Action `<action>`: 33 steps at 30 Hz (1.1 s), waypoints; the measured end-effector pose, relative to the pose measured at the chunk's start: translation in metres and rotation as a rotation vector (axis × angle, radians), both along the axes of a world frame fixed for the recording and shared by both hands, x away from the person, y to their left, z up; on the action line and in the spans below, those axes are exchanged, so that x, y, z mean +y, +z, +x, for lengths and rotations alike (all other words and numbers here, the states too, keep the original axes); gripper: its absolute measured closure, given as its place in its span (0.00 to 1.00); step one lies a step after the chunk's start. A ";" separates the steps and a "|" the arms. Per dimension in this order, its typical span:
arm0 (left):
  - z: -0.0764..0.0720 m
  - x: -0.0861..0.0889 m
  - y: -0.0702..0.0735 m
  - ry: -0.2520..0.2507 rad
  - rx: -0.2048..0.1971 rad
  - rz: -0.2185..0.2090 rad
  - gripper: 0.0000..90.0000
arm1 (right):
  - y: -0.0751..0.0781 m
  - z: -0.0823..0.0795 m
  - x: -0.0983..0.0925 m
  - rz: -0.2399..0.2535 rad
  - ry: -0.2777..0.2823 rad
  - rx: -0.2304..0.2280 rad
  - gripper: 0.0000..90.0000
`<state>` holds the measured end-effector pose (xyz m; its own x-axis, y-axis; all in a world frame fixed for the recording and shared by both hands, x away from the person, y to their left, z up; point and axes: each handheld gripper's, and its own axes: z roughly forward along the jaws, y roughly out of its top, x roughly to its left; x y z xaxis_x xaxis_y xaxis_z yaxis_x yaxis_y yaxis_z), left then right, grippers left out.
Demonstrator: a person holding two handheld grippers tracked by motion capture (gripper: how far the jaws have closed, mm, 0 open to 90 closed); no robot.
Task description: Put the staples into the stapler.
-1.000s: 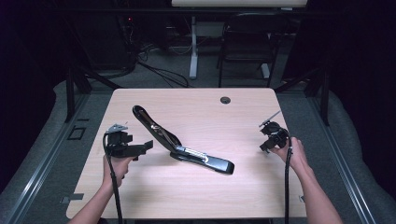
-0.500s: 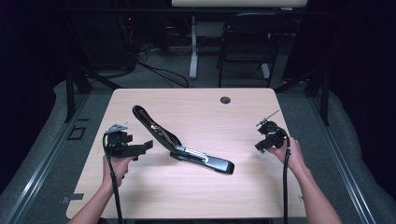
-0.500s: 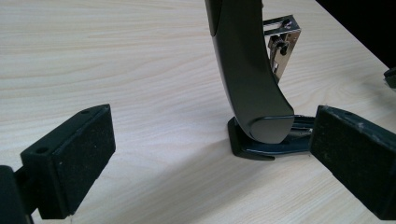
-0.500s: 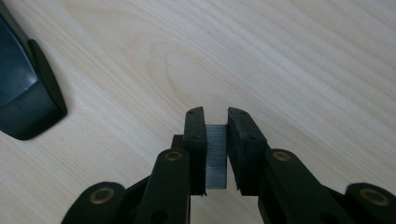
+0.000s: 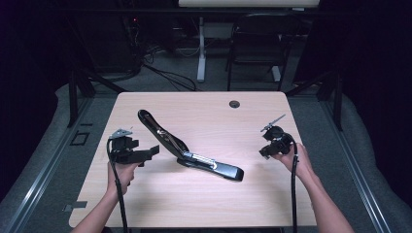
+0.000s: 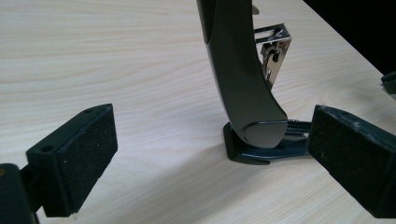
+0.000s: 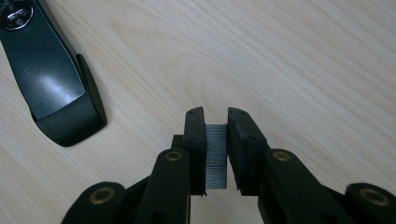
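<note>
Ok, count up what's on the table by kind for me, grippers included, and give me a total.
Staplers, opened flat: 1
Strips of staples, clamped in the right gripper: 1
Handheld grippers: 2, counting the left gripper with its jaws apart
Total: 4

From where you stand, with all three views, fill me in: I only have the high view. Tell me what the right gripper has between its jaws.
Observer: The right gripper is shut on a strip of staples, a grey ribbed block pinched between the jaws.
Operator: Report the left gripper's state.
Observer: The left gripper is open wide, its jaws on either side of the near end of the stapler without touching it.
Operator: Confirm the stapler is opened up.
Observer: Yes. In the left gripper view its black top arm rises off the base, with the metal staple channel showing behind it.
</note>
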<state>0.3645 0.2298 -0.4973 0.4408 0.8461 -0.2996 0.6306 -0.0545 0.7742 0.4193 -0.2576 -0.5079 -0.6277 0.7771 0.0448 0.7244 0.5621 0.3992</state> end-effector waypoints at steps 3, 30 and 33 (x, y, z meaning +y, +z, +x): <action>0.000 -0.001 0.002 0.001 -0.017 -0.011 0.05 | 0.002 0.000 0.000 0.003 0.010 -0.005 0.87; 0.014 -0.009 0.019 0.109 -0.193 -0.095 0.40 | 0.015 -0.005 0.026 0.063 0.061 -0.045 0.87; 0.017 -0.009 0.018 0.123 -0.199 -0.091 0.45 | 0.017 -0.006 0.028 0.064 0.073 -0.054 0.87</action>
<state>0.3815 0.2204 -0.4788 0.3943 0.8706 -0.2943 0.4624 0.0888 0.8822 0.4135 -0.2299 -0.4907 -0.6858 0.7255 0.0577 0.6588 0.5850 0.4730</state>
